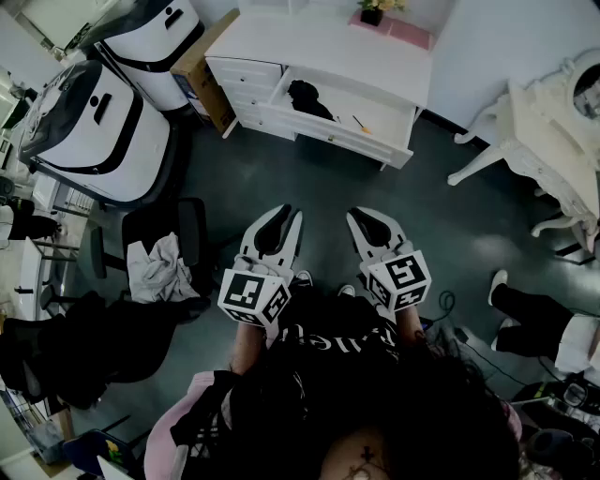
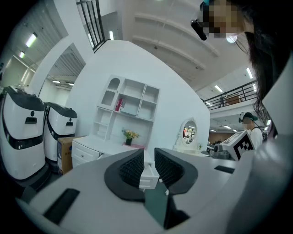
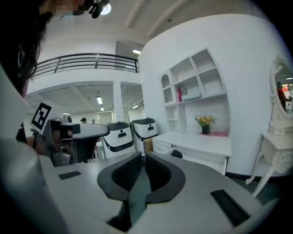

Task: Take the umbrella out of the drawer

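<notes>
surface: white dresser point(image 1: 319, 47) | top: potted plant point(image 1: 372, 13), pink mat point(image 1: 410, 34) | open drawer point(image 1: 386, 111): black umbrella point(image 1: 307, 97), thin orange stick point(image 1: 360, 123)

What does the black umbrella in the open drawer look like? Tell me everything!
The umbrella is black, folded up small, and looks like soft, crumpled cloth. It lies flat at the left end of the open drawer of the white dresser, resting on the drawer's pale bottom. Its handle cannot be made out. A thin orange stick lies farther right in the same drawer, apart from it. Nothing holds the umbrella; only the drawer touches it.
</notes>
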A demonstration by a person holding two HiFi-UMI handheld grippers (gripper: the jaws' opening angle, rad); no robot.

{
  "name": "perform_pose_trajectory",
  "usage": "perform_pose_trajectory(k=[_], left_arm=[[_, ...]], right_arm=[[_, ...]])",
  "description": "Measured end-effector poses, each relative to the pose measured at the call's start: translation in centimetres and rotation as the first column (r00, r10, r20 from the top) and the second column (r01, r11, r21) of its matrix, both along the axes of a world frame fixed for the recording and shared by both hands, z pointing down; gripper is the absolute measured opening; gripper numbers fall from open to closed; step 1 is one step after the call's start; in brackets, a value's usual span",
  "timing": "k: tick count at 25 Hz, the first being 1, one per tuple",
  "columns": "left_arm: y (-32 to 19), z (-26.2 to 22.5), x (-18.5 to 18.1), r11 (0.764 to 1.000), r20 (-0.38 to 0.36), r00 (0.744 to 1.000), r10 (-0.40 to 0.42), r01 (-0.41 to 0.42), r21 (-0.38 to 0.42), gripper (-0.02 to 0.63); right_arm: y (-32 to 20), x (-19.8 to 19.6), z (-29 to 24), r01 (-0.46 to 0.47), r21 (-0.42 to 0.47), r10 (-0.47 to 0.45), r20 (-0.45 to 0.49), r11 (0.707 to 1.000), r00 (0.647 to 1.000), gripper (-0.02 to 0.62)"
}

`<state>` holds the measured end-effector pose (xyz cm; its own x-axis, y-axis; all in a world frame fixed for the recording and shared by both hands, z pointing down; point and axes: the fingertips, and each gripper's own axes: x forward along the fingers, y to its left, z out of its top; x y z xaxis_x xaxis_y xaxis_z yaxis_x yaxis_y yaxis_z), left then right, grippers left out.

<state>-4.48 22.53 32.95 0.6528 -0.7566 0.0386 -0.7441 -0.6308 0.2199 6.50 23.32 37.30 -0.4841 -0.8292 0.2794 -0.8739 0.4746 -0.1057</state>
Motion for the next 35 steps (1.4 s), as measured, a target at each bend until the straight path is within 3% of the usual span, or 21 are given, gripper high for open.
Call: perform_pose_trajectory(k=[23,30,35], left_arm=[[-3.1,0.3,-2.7,0.995,0.002,0.995,0.095,-0.095,0.014,0.083],[-3.8,1.9,-4.2,0.994,-0.001,0.994,0.109,-0.109,-0.016,0.083],[-5.3,2.2,-4.1,0.993,-0.019,0.993,0.117,-0.118,-0.028,0.083]], right_arm=[[-2.8,-2.9,0.4,-0.087,-0.006,0.088,0.022,0.996,0.996,0.061],[-3.1,-2.5,2.3,-0.149,-0.054,0.149,0.006,0.987,0.989,0.06],[-4.5,-3.2,2.5,-0.138,-0.072,0.139,0.012,0.988,0.99,0.061]])
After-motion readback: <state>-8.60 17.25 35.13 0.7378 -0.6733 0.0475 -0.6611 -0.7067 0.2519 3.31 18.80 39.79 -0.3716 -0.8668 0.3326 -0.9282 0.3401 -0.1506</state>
